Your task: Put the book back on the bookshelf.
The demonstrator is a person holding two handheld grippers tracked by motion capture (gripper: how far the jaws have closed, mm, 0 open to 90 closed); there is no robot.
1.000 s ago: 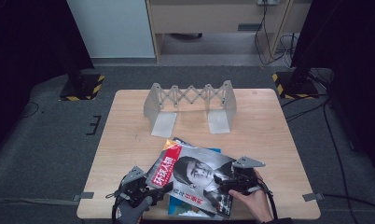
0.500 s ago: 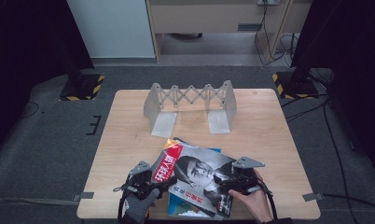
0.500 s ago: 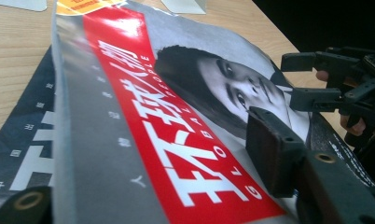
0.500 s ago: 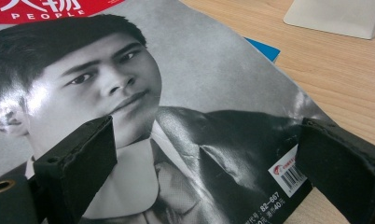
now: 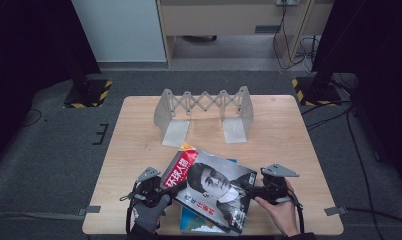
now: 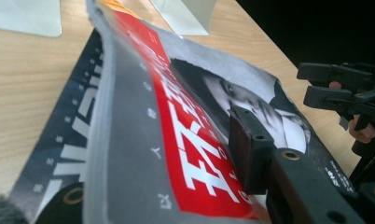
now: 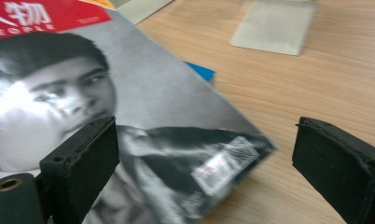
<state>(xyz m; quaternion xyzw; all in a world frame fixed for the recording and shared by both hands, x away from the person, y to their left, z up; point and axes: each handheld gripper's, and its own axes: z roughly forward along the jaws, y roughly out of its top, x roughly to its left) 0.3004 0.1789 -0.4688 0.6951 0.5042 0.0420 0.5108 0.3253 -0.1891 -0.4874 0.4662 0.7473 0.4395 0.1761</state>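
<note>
Careful here: the magazine (image 5: 211, 189) lies at the near edge of the table (image 5: 289, 135) atop other magazines (image 5: 199, 222), and you've got only its red-titled edge, so the glossy cover could bow, slide out of the pinch or drag the stack. Your left gripper (image 6: 251, 154) has just been closing, and its jaws now look clamped on that lifted edge. Your right gripper (image 7: 204, 154) stands wide open, holding nothing, its jaws either side of the cover's far corner.

The high view looks down over my side at the whole table (image 5: 139, 130). Both my gripper views sit really close and share the magazine (image 5: 214, 185) cover.
</note>
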